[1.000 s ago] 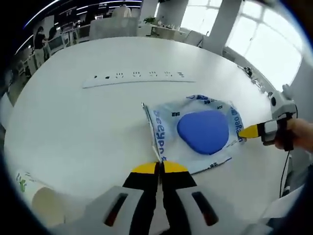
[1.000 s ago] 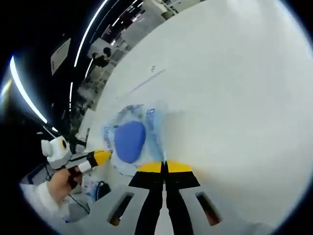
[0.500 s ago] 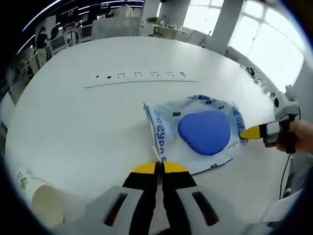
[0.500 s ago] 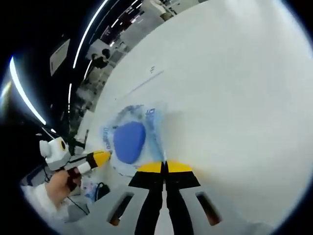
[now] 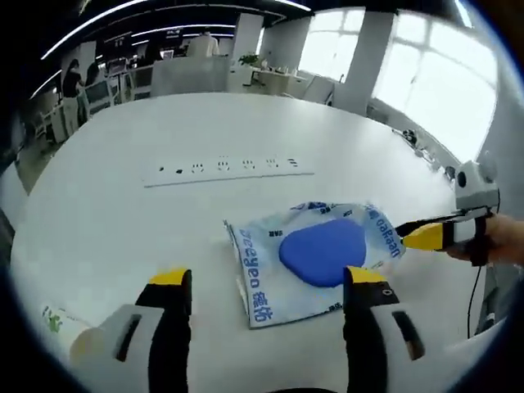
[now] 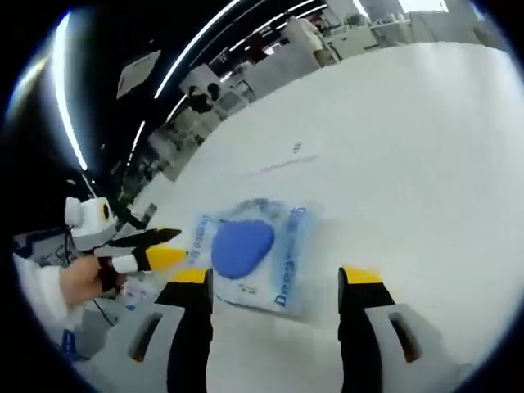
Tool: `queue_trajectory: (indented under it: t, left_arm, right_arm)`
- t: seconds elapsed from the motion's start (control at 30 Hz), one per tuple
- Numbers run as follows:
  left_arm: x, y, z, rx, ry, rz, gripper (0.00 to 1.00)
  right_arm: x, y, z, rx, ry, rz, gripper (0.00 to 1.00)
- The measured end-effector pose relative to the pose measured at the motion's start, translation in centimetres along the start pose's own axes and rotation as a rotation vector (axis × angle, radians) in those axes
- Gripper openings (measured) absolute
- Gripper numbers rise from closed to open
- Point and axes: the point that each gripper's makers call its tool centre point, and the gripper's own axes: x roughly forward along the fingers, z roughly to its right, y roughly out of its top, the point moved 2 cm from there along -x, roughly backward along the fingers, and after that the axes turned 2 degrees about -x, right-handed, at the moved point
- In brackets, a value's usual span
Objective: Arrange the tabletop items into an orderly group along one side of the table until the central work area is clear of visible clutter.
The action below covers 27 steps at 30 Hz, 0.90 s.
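Both your tools, left tool (image 5: 262, 282) and right tool (image 6: 277, 277), hang spread over the white bench (image 5: 123, 205). The clear packet (image 5: 315, 258) with its blue pad lies flat near the bench's edge, unheld. Next, judge its placement, then fetch the paper cup (image 5: 70, 340), cut off at the frame's edge.

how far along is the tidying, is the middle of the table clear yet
Done: little that shows; most of the white table is bare. In hand: nothing. The left gripper and right gripper are both open on either side of the blue packet, which lies flat on the table. Left: the packet and the paper cup lie well apart, not yet grouped along one side.
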Motion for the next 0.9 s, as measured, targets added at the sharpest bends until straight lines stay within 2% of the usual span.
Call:
queue_trajectory:
  t: [0.13,0.4,0.6,0.73,0.9]
  left_arm:
    - [-1.4,0.4,0.4,0.010,-0.009,0.000,0.98]
    - [-4.4,0.2,0.4,0.019,0.008,0.024,0.98]
    - [-6.2,-0.7,0.2,0.006,0.025,0.026,0.95]
    - [-6.7,-1.3,0.0,0.012,0.038,0.015,0.95]
    - [-6.8,-1.2,-0.4,0.002,0.044,0.001,0.92]
  right_arm:
    - [-0.6,0.3,-1.0,-0.003,0.007,0.016,0.84]
    - [-2.3,-0.1,-2.3,-0.027,0.015,0.021,0.83]
    - [-3.1,-0.8,-2.7,-0.039,0.019,0.007,0.81]
    - [-3.5,-1.1,-2.9,-0.040,0.021,0.002,0.80]
    - [-3.8,-1.3,-2.8,-0.036,0.019,-0.006,0.77]
